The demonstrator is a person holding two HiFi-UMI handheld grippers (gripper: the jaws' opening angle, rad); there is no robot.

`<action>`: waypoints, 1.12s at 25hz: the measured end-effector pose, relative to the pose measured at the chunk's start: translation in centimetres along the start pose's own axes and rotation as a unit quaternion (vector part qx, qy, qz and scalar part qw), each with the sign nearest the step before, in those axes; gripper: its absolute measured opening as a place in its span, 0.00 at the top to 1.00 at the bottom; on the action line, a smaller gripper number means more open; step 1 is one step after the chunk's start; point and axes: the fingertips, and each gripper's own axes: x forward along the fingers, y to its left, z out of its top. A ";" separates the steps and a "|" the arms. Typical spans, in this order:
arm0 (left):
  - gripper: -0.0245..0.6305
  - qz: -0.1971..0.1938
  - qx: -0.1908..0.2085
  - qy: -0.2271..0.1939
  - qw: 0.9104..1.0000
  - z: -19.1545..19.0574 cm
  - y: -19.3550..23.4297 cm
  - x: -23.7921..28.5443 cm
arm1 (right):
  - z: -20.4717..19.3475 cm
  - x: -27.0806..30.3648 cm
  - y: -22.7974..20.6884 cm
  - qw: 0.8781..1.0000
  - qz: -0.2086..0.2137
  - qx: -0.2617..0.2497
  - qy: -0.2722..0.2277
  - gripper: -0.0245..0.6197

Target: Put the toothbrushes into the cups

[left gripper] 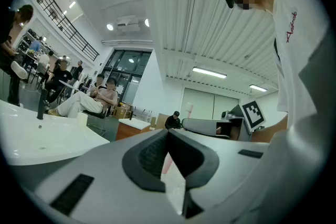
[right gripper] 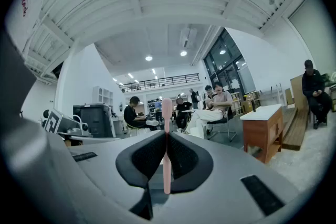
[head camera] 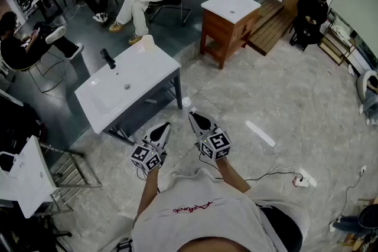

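Note:
My right gripper point(right gripper: 167, 136) is shut on a pink toothbrush point(right gripper: 167, 113) that stands upright between the pads, its top above the jaw tips. My left gripper point(left gripper: 168, 134) is shut too, and a pale pink toothbrush handle point(left gripper: 167, 164) shows in the gap below its tips. In the head view both grippers are held in front of the person's chest, the left gripper point(head camera: 163, 128) beside the right gripper point(head camera: 193, 117). They are a short way from a white washbasin point(head camera: 142, 71) with a black tap point(head camera: 108, 58). A pale cup point(head camera: 147, 42) stands at its far corner.
A second washbasin on a wooden cabinet point(head camera: 227, 18) stands further back. A metal rack point(head camera: 68, 174) and a white table point(head camera: 23, 177) are at the left. A power strip with a cable point(head camera: 301, 180) lies on the tiled floor. Several people sit around the room.

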 end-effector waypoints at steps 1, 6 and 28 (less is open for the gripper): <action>0.94 -0.002 0.000 0.002 1.000 0.0 0.1 0.0 | 0.0 0.0 0.0 1.000 0.000 0.004 -0.001 0.95; 0.94 -0.007 -0.001 0.004 1.000 0.1 0.3 0.1 | 0.0 0.5 -0.1 1.000 0.000 0.011 -0.004 0.95; 0.94 0.036 -0.011 0.012 0.999 -2.0 -2.6 1.2 | -0.4 -1.1 -1.7 0.999 0.049 0.016 0.005 0.95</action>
